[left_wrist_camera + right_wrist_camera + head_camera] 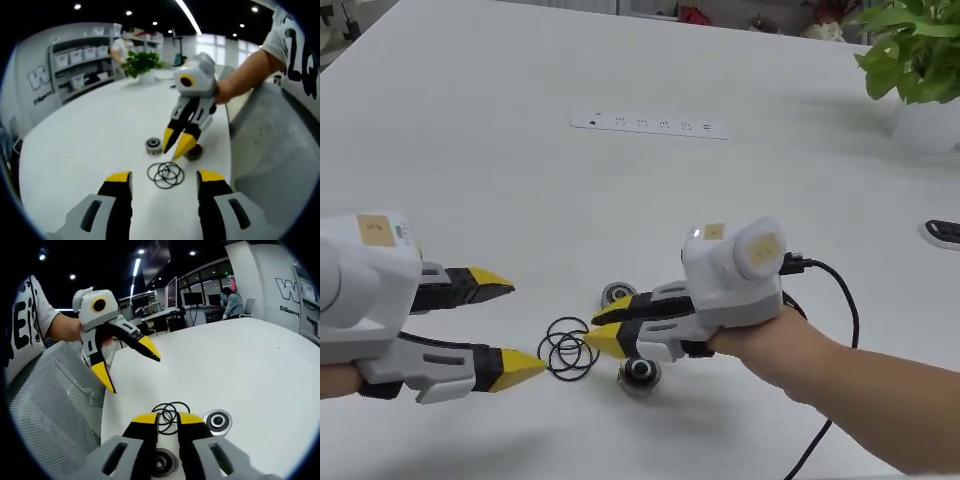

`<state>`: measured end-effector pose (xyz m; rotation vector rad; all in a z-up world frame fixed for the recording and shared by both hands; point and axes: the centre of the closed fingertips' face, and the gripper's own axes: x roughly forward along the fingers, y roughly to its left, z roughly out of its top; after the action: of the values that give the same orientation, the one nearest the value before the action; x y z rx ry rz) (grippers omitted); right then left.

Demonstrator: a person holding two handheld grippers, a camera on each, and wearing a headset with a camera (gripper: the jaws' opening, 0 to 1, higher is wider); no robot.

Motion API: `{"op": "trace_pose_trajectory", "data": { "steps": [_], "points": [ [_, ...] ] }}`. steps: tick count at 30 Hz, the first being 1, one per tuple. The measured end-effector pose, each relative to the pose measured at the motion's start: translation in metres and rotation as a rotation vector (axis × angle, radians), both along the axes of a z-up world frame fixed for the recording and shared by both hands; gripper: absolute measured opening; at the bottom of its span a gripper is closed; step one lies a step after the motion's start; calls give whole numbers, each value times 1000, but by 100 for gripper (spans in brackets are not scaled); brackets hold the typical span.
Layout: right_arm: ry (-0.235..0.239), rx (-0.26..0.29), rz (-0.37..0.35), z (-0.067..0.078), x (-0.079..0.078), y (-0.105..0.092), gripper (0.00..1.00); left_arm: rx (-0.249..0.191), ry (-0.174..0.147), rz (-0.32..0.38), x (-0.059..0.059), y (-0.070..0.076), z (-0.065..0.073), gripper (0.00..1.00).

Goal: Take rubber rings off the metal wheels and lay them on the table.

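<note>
Rubber rings (568,347): heaped as a loose, overlapping tangle of thin black loops, flat on the desk (520,170) toward its near edge, between the two grippers. Flanked by two metal wheels (618,294), one just beyond the heap toward the far edge, the other wheel (640,374) closer to the near edge, under the right gripper (599,327). Too small to tell whether either wheel carries a ring.

Likely trouble: snagging the heap with the yellow tips of the right gripper, poised right at its rim, and dragging or flicking loops out of place. Possibly also pinching several loops at once, given the overlap. Could equally knock a wheel and send it skidding toward the desk's edge, with nothing holding it down.

Pose of the right gripper: low and nearly level, pointing leftward at the heap, jaws narrowly parted, nothing visibly clamped. Pose of the left gripper (508,325): a little off the desk, pointing rightward at the same heap, jaws spread wide, released and empty.
</note>
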<state>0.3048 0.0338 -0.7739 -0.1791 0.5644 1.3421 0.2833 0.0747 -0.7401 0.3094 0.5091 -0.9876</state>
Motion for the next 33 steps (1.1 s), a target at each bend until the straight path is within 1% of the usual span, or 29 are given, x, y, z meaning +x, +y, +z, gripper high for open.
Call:
{"op": "trace_pose_trajectory", "data": {
  "steps": [13,23,27,33],
  "points": [
    [-30,54,-33,26,5,-5,21,2,-32,4,3,4,13,54],
    [-56,103,-89,48,15,-16,31,-5,-58,-1,8,2,24,56],
    [-64,113,-113,52,18,-26,35,-3,-66,-6,8,2,26,58],
    [-70,118,-147,54,20,-39,41,-2,-75,-2,10,3,29,60]
  ]
}}
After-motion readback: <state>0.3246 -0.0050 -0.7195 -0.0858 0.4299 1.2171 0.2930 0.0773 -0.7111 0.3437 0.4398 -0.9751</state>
